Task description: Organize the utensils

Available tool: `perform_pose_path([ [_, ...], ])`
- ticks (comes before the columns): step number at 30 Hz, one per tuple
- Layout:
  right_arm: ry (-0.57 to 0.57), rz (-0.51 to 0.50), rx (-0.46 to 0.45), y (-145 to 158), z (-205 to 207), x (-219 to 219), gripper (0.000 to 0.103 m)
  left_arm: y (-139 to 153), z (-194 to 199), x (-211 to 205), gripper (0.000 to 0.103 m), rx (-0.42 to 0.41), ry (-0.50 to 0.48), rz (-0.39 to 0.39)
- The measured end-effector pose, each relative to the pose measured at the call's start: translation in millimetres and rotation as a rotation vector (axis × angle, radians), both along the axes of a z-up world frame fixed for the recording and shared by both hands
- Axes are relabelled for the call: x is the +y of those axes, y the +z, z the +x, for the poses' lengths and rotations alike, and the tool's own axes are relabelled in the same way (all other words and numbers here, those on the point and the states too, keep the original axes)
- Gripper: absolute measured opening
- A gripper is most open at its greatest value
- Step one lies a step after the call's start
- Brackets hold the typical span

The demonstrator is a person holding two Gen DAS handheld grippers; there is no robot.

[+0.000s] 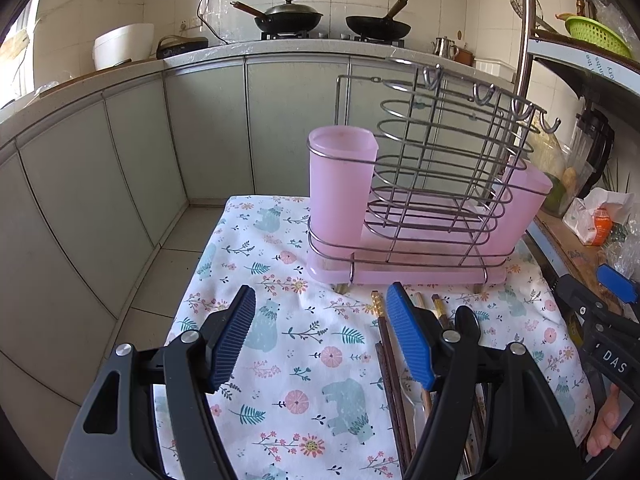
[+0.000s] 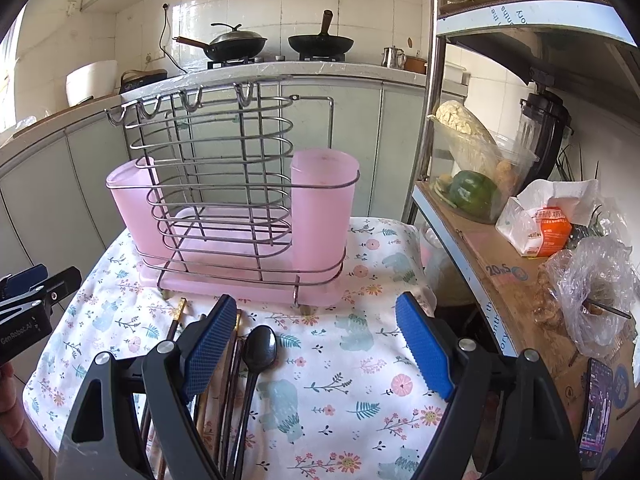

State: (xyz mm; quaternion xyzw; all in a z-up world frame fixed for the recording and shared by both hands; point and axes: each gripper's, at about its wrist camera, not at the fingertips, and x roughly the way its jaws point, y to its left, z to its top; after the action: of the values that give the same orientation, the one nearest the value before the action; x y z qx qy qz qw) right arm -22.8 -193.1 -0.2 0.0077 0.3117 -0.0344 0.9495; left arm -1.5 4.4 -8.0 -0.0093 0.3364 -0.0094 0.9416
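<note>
Both grippers are hovering over a small table covered by a floral cloth (image 2: 352,380), and neither is holding anything. The left gripper (image 1: 320,336) is standing wide open above the cloth's near left part, its blue pads (image 1: 234,340) spread with only printed fabric between them. The right gripper (image 2: 316,344) is gaping just as wide over the near right part, again with bare cloth in the gap. The utensils are lying between the two tools, along the middle of the near edge: a bundle of chopsticks (image 1: 390,364) and a black spoon (image 2: 259,350), all pointing toward the far edge. In the left wrist view the chopsticks are running just beside and under that gripper's right finger, outside its gap; in the right wrist view the spoon is lying just right of the right gripper's left pad (image 2: 208,348), inside the gap at its left side, while the chopsticks are passing beneath that finger (how many sticks there are cannot be told). A wire rack (image 2: 224,184) on a pink tray is sitting at the far edge of the cloth, carrying a pink cup (image 2: 320,216) at each end, the other cup (image 2: 134,204) being on the left. The utensil tips are ending just short of the tray.
</note>
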Motion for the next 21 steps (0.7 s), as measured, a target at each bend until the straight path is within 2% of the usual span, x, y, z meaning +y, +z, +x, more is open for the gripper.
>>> perform_pose_path([
  [7, -0.031, 0.001, 0.021, -3.4, 2.8, -12.6, 0.080, -5.3, 6.4, 12.7, 0.069, 0.050, -0.037, -0.020],
  [9, -0.035, 0.011, 0.025, -4.0, 4.1, -17.4, 0.080, -7.0, 8.1, 14.8, 0.060, 0.070, -0.056, -0.032],
  [13, -0.027, 0.062, 0.076, -13.7, 8.1, -24.5, 0.080, -20.8, 14.7, 16.6, 0.049, 0.157, -0.085, -0.086],
  [18, 0.018, 0.139, 0.170, -32.0, 13.3, -28.5, 0.064, -43.3, 28.3, 12.1, 0.031, 0.282, -0.122, -0.168],
  [21, 0.043, 0.196, 0.227, -42.3, 18.0, -31.3, 0.054, -52.1, 37.4, 5.3, 0.026, 0.332, -0.148, -0.190],
])
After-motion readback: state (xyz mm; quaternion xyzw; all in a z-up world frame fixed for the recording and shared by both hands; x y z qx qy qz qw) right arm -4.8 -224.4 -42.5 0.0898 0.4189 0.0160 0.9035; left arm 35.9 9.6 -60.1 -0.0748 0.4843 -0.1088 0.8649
